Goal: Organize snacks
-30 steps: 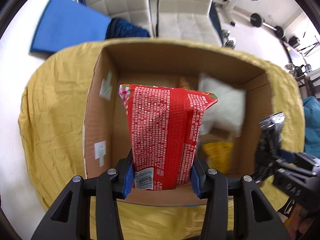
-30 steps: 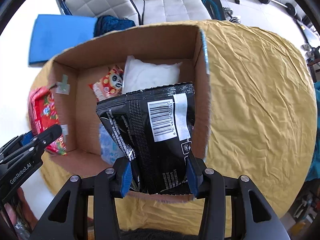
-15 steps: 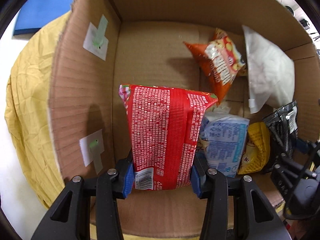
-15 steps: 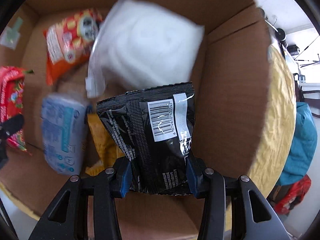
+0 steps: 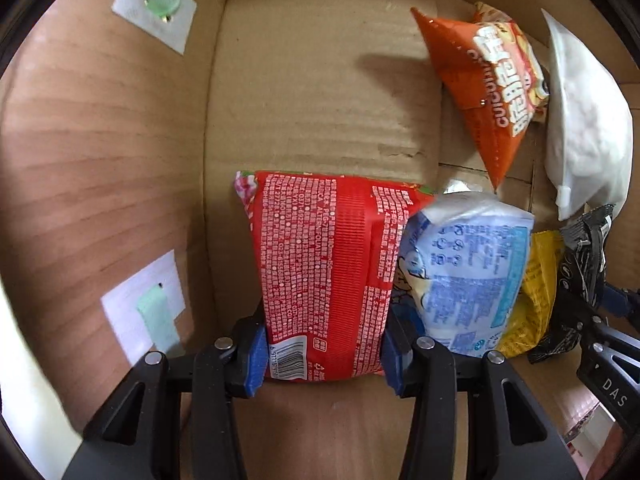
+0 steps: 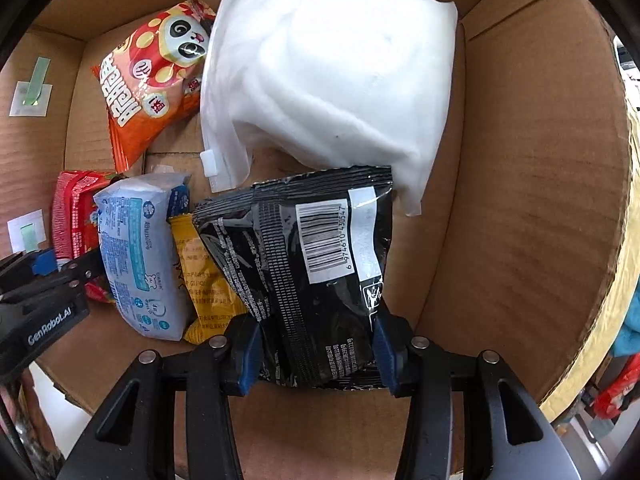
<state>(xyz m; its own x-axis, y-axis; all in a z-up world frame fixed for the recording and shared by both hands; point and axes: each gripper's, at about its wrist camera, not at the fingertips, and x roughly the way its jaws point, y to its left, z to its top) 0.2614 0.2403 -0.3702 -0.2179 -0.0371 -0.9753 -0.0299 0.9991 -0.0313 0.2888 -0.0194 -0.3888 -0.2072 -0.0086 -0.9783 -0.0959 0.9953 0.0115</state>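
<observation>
Inside the cardboard box (image 5: 320, 92), the left hand-held gripper (image 5: 323, 354) clamped a red snack bag (image 5: 324, 264) while the right hand-held gripper (image 6: 316, 356) clamped a black snack bag (image 6: 316, 264).

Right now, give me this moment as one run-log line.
left tool: shut on red packet | right tool: shut on black packet | both inside cardboard box | neither released

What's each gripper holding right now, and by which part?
Left gripper clamps the red packet across its barcode end. Right gripper clamps the black packet across its lower end, below the barcode.
</observation>
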